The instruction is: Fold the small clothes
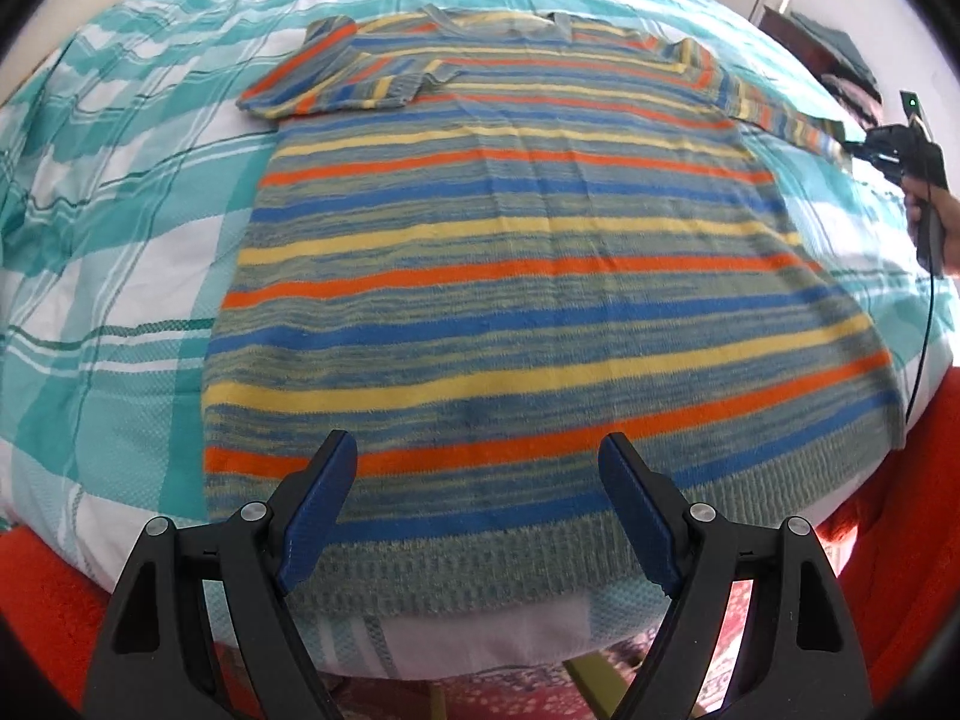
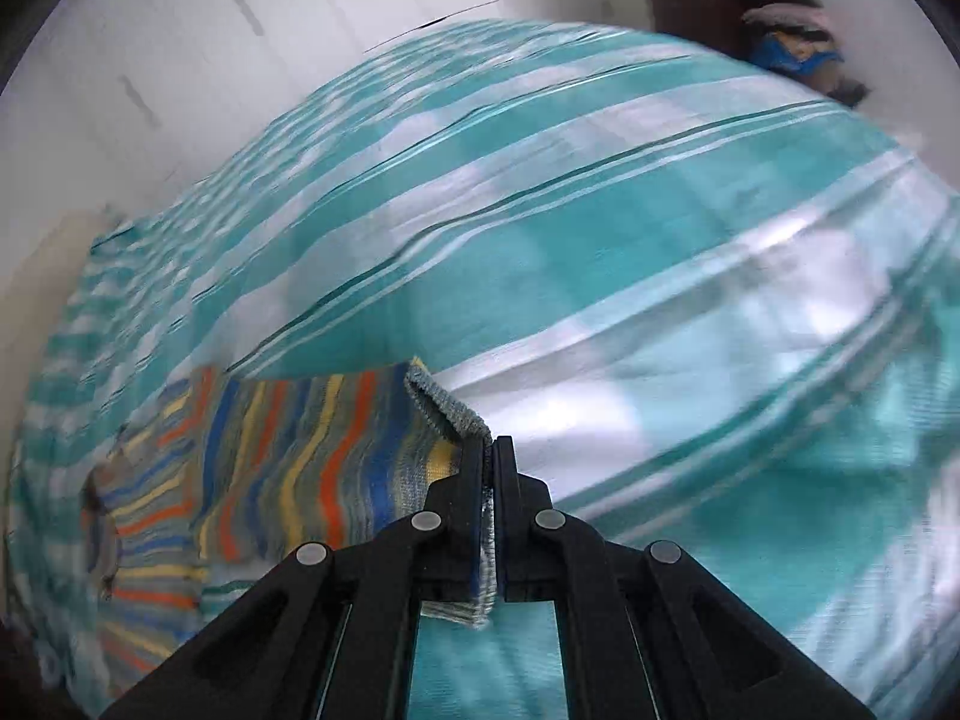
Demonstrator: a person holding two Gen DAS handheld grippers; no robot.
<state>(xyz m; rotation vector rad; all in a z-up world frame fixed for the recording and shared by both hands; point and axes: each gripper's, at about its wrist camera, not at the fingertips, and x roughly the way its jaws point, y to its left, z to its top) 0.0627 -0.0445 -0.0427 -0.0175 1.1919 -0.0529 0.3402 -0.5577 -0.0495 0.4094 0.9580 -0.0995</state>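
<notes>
A striped knit sweater in orange, blue, yellow and grey lies flat on the bed, hem toward me. Its left sleeve is folded across the chest. My left gripper is open and empty, hovering just above the hem. My right gripper is shut on the cuff of the right sleeve, which stretches out to the left in the right wrist view. In the left wrist view the right gripper shows at the far right, holding the sleeve pulled out sideways.
The bed is covered by a teal and white checked sheet. A red blanket hangs at the bed's near edge. A dark shelf with stacked clothes stands by the white wall at the far right.
</notes>
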